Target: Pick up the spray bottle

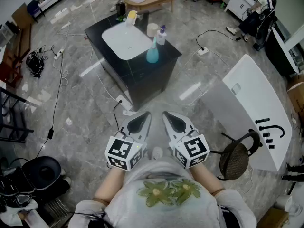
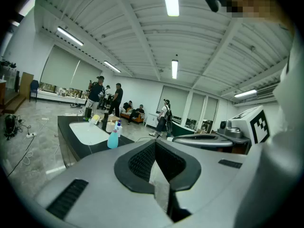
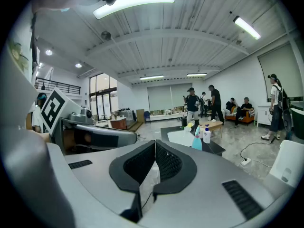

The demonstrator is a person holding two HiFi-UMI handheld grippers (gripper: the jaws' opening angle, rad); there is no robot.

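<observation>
A blue spray bottle (image 1: pixel 152 52) stands on the near right part of a black table (image 1: pixel 166 63), beside a white basin (image 1: pixel 126 41). It also shows small and far off as the spray bottle (image 2: pixel 113 138) in the left gripper view and as the spray bottle (image 3: pixel 196 141) in the right gripper view. My left gripper (image 1: pixel 142 118) and right gripper (image 1: pixel 170 118) are side by side close to my body, well short of the table. Both point toward it with jaws together and nothing between them, as do the left gripper (image 2: pixel 154 144) and right gripper (image 3: pixel 155 144).
A white pump bottle (image 1: pixel 162 34) and a cup (image 1: pixel 152 29) stand just behind the spray bottle. Cables and a power strip (image 1: pixel 124 105) lie on the floor before the table. A white table (image 1: pixel 256 109) and a dark chair (image 1: pixel 236 158) are at right. People stand far back.
</observation>
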